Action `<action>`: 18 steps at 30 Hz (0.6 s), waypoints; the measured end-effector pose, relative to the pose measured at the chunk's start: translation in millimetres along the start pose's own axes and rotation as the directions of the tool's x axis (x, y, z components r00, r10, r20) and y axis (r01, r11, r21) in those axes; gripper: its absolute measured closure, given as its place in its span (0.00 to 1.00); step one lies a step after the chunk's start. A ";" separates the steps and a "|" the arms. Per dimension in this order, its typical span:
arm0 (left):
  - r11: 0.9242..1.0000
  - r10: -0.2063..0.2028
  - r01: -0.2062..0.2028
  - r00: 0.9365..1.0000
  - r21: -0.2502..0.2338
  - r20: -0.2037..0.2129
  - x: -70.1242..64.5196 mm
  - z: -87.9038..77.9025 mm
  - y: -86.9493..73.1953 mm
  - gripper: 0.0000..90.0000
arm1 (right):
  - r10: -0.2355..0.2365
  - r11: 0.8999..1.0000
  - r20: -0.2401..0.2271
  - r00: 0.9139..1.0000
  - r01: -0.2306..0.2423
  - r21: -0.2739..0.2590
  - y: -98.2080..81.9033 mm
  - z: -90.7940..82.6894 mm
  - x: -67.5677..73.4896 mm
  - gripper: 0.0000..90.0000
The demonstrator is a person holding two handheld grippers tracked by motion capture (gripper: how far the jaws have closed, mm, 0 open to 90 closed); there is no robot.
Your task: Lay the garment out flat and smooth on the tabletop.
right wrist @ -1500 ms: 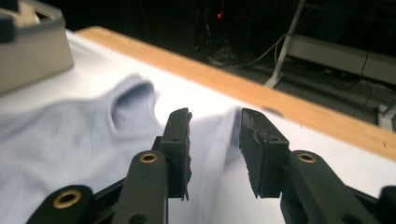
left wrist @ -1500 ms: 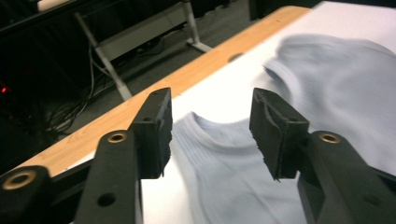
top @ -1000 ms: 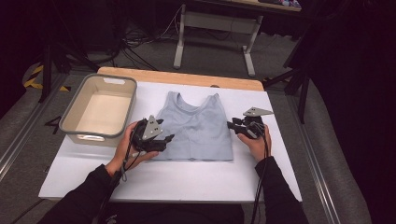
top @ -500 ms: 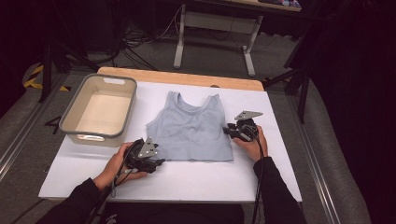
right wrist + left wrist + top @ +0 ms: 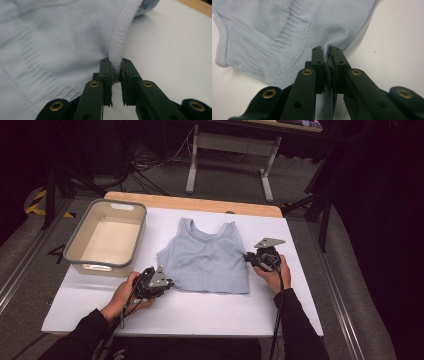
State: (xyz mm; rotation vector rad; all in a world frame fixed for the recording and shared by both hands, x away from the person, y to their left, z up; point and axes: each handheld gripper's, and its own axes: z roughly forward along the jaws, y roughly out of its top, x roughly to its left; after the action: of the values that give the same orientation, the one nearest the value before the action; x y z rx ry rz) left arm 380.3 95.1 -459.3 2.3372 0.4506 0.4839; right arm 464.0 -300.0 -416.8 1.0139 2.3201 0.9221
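Note:
A light blue knit tank top (image 5: 205, 262) lies flat on the white table cover (image 5: 200, 312), neck toward the far side. My left gripper (image 5: 167, 283) sits at its near left hem corner; its jaws have just been closing and now pinch the fabric (image 5: 287, 37), as my left gripper (image 5: 326, 53) shows in its own view. My right gripper (image 5: 248, 258) is at the top's right side edge. Its jaws have also been closing and clamp the ribbed edge (image 5: 117, 42) between them, seen at my right gripper (image 5: 115, 65).
A beige plastic bin (image 5: 80, 245) stands empty at the table's left, close to my left hand. A wooden table edge (image 5: 200, 204) runs along the far side. Cables and metal frame legs (image 5: 192, 160) lie on the floor beyond.
My left gripper moved from on the top's left part down toward me to the hem corner and shut on it. My right gripper shifted slightly nearer and shut on the side edge.

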 end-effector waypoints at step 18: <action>1.000 -0.022 0.022 1.000 0.022 0.005 -1.0 -13.8 -16.5 0.93 | -0.041 0.998 -0.035 0.999 0.039 -0.043 2.2 -30.4 12.0 0.81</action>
State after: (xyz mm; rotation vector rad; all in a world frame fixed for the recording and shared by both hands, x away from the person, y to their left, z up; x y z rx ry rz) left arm 370.1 113.9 -461.5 2.3519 0.4811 0.4641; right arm 438.7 -301.8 -396.1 0.9378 2.3314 0.9770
